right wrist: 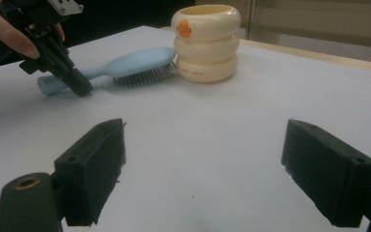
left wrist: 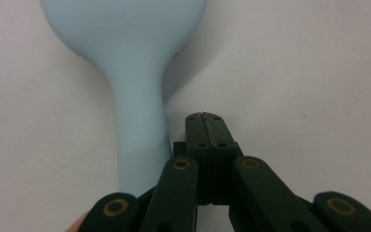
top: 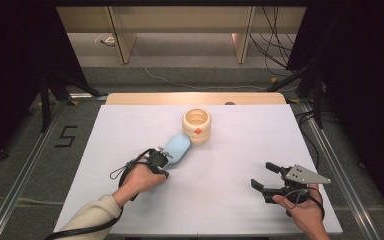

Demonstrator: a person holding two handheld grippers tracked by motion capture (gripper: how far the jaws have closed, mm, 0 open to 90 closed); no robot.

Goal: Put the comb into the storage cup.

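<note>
The right gripper's (right wrist: pixel 203 169) jaws stood wide apart over the white surface (right wrist: pixel 232 125), while beyond them the left gripper (right wrist: pixel 79 86), jaws together, touched down beside a blue hairbrush (right wrist: pixel 125 65) leaning against a cream pot (right wrist: pixel 206 43).

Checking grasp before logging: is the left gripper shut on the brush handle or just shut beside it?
Shut beside it. The left gripper has its jaws pressed together, and the hairbrush handle lies alongside them, not between.
</note>
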